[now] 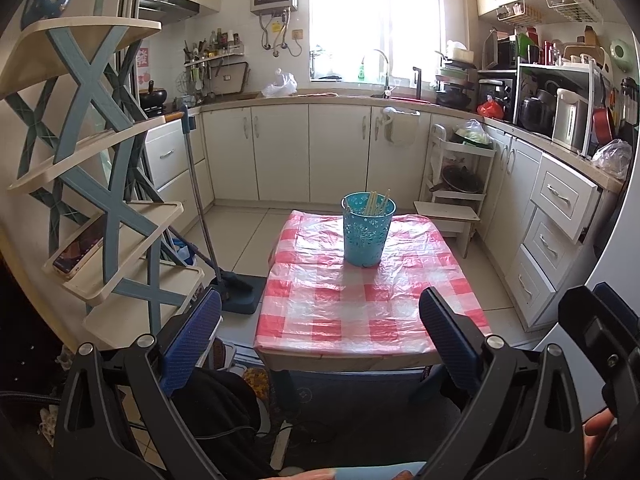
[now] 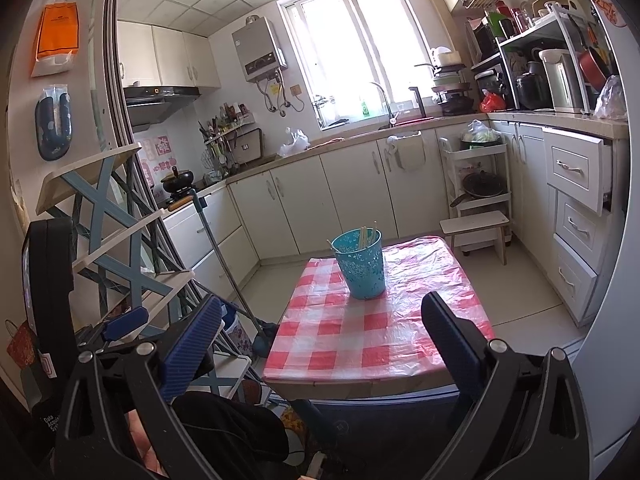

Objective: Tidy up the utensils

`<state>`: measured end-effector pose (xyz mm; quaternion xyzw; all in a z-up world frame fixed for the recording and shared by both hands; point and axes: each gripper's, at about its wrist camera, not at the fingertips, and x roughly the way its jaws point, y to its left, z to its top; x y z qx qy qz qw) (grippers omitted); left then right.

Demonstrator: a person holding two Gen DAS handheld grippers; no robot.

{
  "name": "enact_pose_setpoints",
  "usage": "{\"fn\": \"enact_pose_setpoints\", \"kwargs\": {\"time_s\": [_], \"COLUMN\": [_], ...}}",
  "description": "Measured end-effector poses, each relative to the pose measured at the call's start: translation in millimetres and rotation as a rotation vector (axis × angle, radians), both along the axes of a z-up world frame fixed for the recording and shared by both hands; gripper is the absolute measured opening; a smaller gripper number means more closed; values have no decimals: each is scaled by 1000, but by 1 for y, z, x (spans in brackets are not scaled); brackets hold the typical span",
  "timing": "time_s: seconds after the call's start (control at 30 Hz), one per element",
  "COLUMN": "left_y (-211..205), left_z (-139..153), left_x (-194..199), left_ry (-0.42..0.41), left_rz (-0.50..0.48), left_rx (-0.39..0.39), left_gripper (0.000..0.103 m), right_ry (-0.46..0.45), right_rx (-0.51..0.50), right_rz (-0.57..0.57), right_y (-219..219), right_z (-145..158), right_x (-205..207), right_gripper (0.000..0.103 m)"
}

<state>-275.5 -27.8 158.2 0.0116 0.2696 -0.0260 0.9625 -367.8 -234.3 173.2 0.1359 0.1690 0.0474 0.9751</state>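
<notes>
A turquoise perforated holder (image 1: 367,230) stands upright on the far half of a small table with a red-and-white checked cover (image 1: 360,308). Several pale chopsticks (image 1: 376,201) stand inside it. The holder (image 2: 360,264) and chopsticks (image 2: 366,237) also show in the right wrist view on the table (image 2: 372,344). My left gripper (image 1: 320,332) is open and empty, held back from the table's near edge. My right gripper (image 2: 320,340) is open and empty, also short of the near edge. The right gripper shows at the right edge of the left wrist view (image 1: 592,328).
A blue-and-cream tiered rack (image 1: 100,184) stands left of the table, a phone (image 1: 78,246) on one shelf. A broom and dustpan (image 1: 228,276) lean beside the table. A low wooden stool (image 1: 448,216) and a white trolley (image 1: 460,164) stand behind. Cabinets line the walls.
</notes>
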Motion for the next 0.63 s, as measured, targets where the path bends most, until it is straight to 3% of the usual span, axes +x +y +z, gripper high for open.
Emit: {"fn": "enact_pose_setpoints", "kwargs": {"time_s": [0.1,0.33,0.63], "left_y": [0,0,0], "left_z": [-8,-6,-1], "left_x": [7,1,-6], "left_ry": [53,-28,-26], "left_rz": [-39,19,2], "left_rx": [-19,20,-8], "left_gripper": [95,95,95], "right_ry": [10,4,-29], "right_rx": [4,15,4], "right_rz": [-3,-24,-24], "right_y": [-2,-8,-6], "right_z": [-3,-2,4], "right_x": [3,5,-3], "right_gripper": [96,96,96]}}
